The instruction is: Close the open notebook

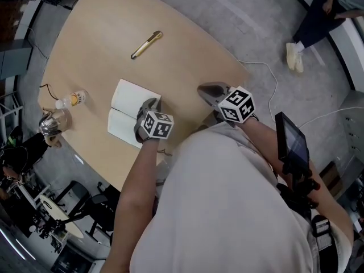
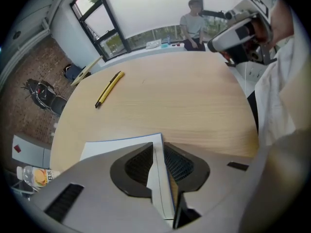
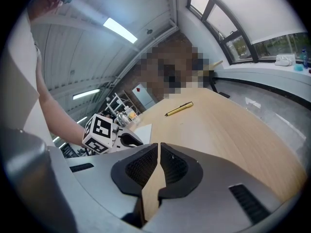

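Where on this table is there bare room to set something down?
Widest bare wood: between the yellow pen and the table's right edge, beyond the right gripper. A narrower strip separates pen and open notebook. Crowded: the left edge, with a bottle and glass jar, and the notebook, under the left gripper.

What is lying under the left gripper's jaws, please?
The open notebook: its page shows through the gap between the parted jaws of the left gripper. The gripper covers part of the page, and the notebook hides the table beneath.

left gripper (image 1: 152, 103) jaws apart, right gripper (image 1: 203, 90) jaws together
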